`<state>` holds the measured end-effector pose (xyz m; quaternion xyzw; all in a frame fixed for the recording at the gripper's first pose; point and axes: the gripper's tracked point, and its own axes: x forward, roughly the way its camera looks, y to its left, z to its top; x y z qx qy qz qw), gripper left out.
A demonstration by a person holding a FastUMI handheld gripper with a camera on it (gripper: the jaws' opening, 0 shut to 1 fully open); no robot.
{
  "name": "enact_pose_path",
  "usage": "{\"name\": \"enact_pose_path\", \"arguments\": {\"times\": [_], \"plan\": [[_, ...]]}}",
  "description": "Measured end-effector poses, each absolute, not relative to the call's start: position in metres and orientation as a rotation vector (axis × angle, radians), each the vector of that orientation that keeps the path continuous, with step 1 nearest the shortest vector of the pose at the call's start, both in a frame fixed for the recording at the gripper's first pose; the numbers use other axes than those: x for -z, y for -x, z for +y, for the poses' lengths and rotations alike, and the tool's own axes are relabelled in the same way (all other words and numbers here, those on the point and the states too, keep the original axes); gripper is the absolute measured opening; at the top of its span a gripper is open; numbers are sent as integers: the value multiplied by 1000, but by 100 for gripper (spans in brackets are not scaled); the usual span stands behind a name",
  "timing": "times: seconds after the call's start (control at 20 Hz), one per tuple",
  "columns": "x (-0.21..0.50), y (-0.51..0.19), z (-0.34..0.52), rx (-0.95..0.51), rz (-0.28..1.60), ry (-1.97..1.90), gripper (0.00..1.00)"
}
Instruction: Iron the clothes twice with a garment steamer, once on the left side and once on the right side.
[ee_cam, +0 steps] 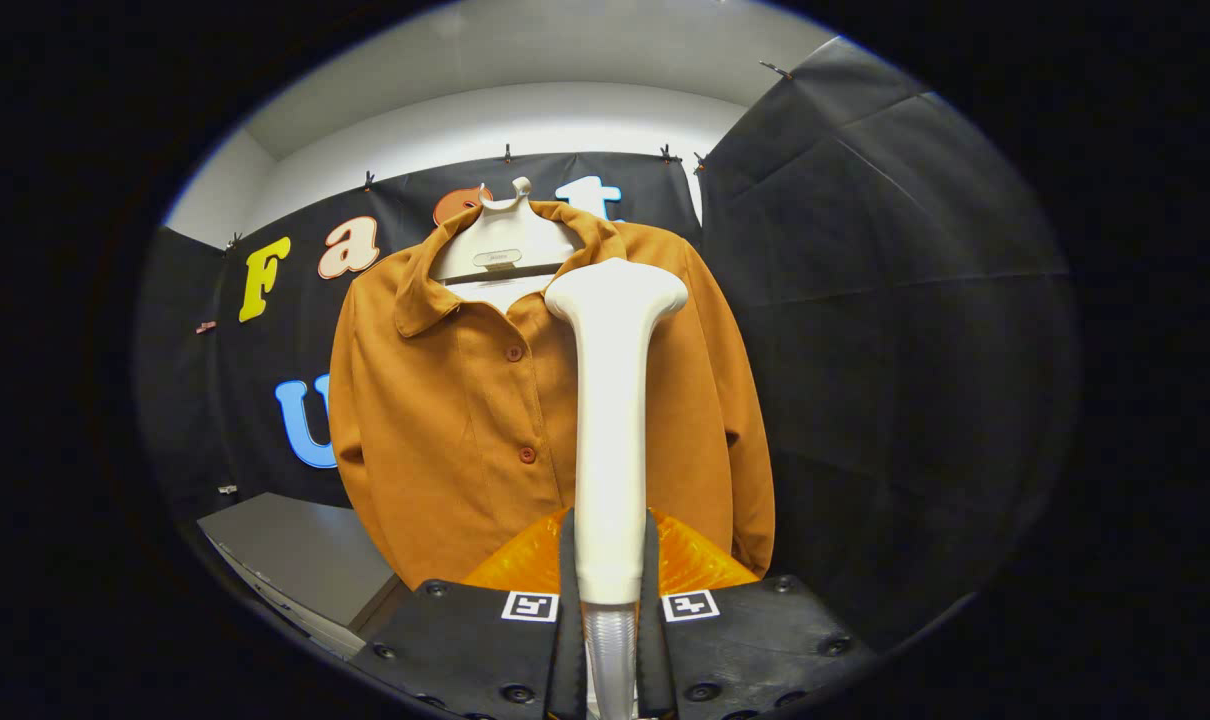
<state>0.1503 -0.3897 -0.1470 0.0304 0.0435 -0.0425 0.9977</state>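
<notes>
An orange-brown button-up shirt (465,410) hangs on a white hanger (505,250) in front of the booth wall. My gripper (610,600) is shut on the handle of a white garment steamer (610,420), which stands upright between the fingers. The steamer's wide head (615,290) sits high up at the shirt's collar, just right of the button line, and covers the part of the shirt behind it. Whether the head touches the cloth I cannot tell.
A grey table (300,560) stands low down, beside the shirt's hem on the left. Black cloth walls (865,300) close in behind and on the right. Something orange and shiny (685,565) lies just ahead of the fingers, below the shirt.
</notes>
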Motion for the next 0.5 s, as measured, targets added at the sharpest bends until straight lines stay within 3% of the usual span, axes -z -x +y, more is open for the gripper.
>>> {"name": "enact_pose_path", "arguments": {"times": [0.5], "plan": [[223, -141, -401, 75, 215, -59, 23]]}}
